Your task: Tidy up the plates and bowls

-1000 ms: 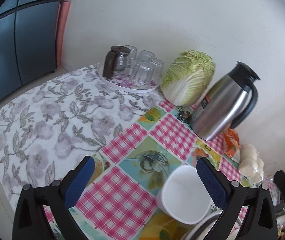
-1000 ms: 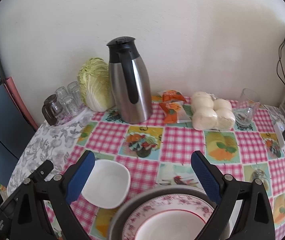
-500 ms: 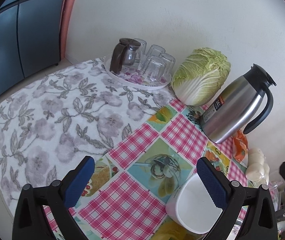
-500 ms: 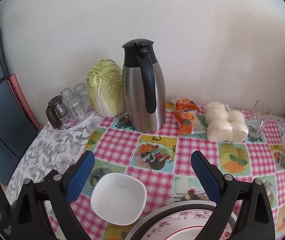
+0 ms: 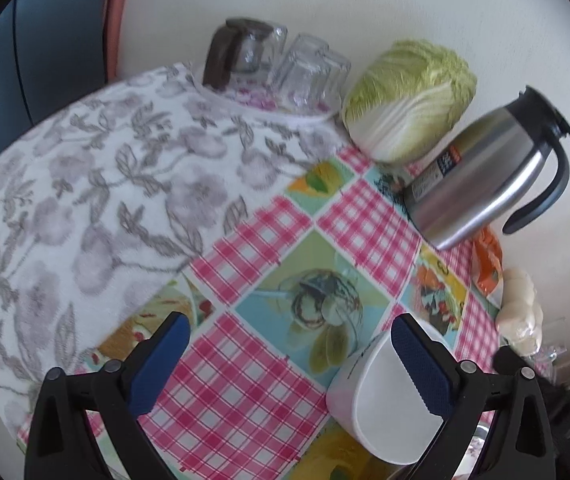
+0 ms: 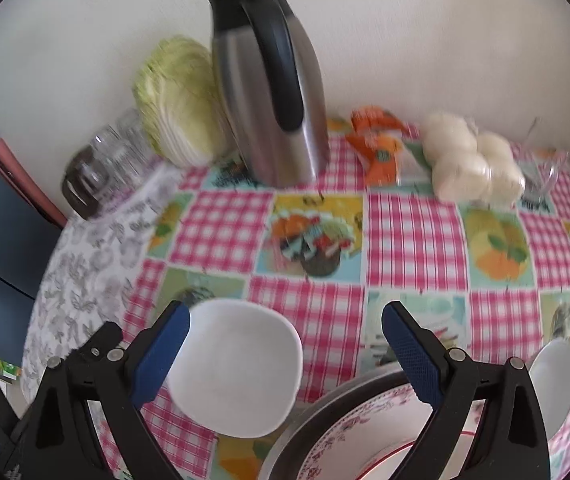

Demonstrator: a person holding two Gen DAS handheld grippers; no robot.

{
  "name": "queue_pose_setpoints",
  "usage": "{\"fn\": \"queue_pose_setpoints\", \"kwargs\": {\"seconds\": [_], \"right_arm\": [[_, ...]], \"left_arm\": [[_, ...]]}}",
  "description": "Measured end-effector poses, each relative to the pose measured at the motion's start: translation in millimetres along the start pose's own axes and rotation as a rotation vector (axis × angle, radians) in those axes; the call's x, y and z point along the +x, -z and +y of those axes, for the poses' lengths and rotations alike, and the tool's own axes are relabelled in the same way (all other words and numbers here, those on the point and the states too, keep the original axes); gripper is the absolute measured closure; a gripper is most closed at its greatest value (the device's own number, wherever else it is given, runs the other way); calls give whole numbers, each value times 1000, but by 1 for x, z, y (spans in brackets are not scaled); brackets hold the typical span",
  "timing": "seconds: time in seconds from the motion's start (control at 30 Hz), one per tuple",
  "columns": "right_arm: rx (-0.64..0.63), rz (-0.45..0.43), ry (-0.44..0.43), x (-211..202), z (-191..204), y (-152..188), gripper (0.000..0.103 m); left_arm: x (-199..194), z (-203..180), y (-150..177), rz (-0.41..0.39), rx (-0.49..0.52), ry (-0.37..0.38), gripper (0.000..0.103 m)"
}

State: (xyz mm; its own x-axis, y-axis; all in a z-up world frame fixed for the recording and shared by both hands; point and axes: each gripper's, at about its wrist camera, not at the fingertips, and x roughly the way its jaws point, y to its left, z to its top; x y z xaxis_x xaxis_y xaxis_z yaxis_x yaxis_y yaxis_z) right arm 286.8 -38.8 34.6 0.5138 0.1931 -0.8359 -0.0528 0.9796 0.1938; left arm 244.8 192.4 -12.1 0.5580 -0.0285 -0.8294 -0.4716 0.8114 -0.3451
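A white squarish bowl [image 6: 237,364] sits on the checked tablecloth, just right of my right gripper's left finger; it also shows in the left wrist view [image 5: 381,408], partly behind my left gripper's right finger [image 5: 421,368]. A floral-rimmed plate [image 6: 369,436] lies in a grey metal dish [image 6: 325,404] at the bottom, under my right gripper [image 6: 285,352]. A second white bowl [image 6: 553,376] sits at the right edge. My left gripper [image 5: 285,360] is open and empty above the cloth. My right gripper is open and empty.
A steel thermos jug [image 6: 265,96], a cabbage [image 6: 177,100], a tray of glasses with a small pot [image 5: 277,76], orange snack packets [image 6: 377,148], bagged buns [image 6: 473,164] and a clear glass jug [image 6: 545,176] stand along the wall. A dark cabinet [image 5: 57,28] is left.
Both grippers have moved forward toward the wall over the table. The white bowl now lies closer to my right gripper's left finger and my left gripper's right finger. Both stay open.
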Motion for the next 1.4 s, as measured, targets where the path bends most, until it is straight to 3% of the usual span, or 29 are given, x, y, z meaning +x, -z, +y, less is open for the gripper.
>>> {"fn": "queue_pose_setpoints", "kwargs": {"seconds": [0.03, 0.1, 0.2, 0.37, 0.47, 0.6, 1.1, 1.4], "right_arm": [[-12, 18, 5, 6, 1, 3, 10], [-21, 38, 11, 14, 2, 7, 24], [-23, 78, 30, 25, 1, 14, 40], [-48, 130, 53, 40, 5, 23, 55], [-42, 148, 56, 47, 6, 26, 63], [-47, 161, 67, 51, 6, 29, 74], [-52, 191, 72, 63, 7, 34, 92], [-52, 196, 60, 61, 7, 36, 93]], "left_arm": [[3, -1, 1, 11, 1, 6, 3], [10, -4, 3, 36, 10, 14, 11], [18, -8, 8, 73, 20, 26, 14], [27, -18, 15, 114, 50, 43, 19], [32, -24, 20, 139, 68, 54, 30], [41, -26, 26, 165, 76, 64, 38], [60, -30, 38, 229, 55, 69, 63], [61, -29, 37, 225, 28, 76, 75]]}}
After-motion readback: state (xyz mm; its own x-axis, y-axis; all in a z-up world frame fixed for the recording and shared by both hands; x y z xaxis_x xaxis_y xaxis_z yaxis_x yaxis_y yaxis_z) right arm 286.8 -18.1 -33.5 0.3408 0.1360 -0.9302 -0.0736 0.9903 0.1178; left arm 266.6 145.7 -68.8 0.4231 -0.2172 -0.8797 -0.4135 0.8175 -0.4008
